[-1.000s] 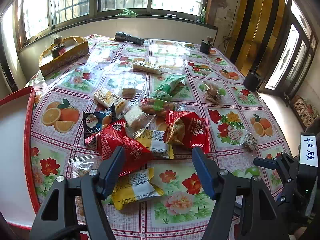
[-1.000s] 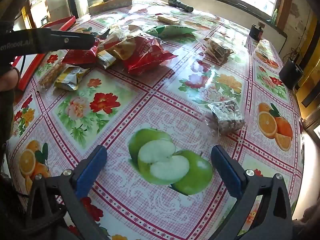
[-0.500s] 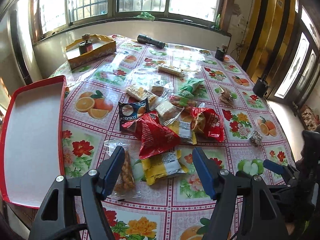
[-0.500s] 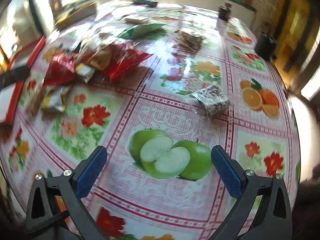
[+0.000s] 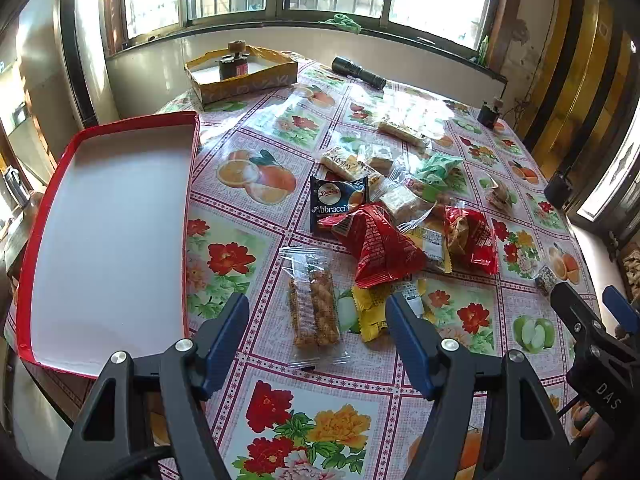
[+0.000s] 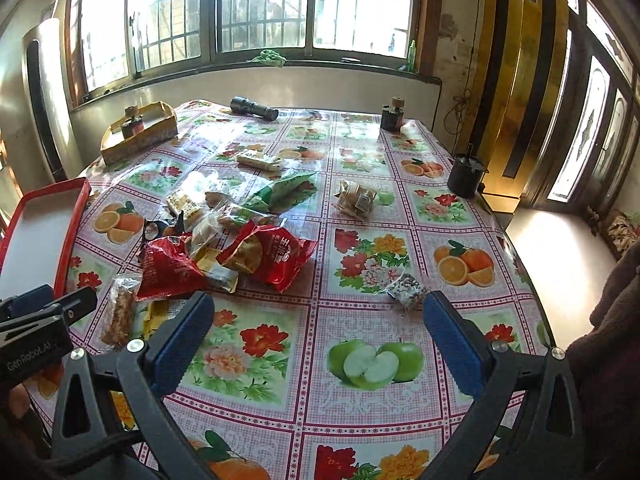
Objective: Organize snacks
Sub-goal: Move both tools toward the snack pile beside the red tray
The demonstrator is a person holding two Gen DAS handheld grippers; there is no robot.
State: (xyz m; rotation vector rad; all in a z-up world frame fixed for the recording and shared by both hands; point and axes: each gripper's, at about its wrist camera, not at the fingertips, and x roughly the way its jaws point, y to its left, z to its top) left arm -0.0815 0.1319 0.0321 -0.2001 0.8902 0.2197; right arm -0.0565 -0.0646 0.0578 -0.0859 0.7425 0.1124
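We hold the left gripper (image 5: 316, 316) above the near edge of the tabletop (image 5: 256, 248), which wears a glossy cloth printed with fruit and flowers; its jaws stand wide apart and grip nothing. Between them in the left wrist view lies a clear packet of brown nut bars (image 5: 314, 310), flat on the cloth. Just beside it, toward the right, a yellow wrapped snack (image 5: 370, 314) touches a crumpled red foil bag (image 5: 376, 250), which overlaps a dark blue biscuit packet (image 5: 338, 202). A second red bag with a clear window (image 5: 470, 240) lies at the right of the pile, and a green pouch (image 5: 434, 166) and pale cracker packs sit behind, toward the middle of the tabletop. At the left edge rests a red-rimmed white tray (image 5: 24, 280), holding nothing that we can see.

Our right gripper (image 6: 316, 332) hangs over the near right part of the tabletop with its jaws also spread and holding nothing. A small clear packet of dark speckled sweets (image 6: 408, 290) lies just beside its right finger, well apart from the pile. Toward the far edge lie a black torch (image 6: 254, 108) and a yellow cardboard box (image 6: 138, 132).
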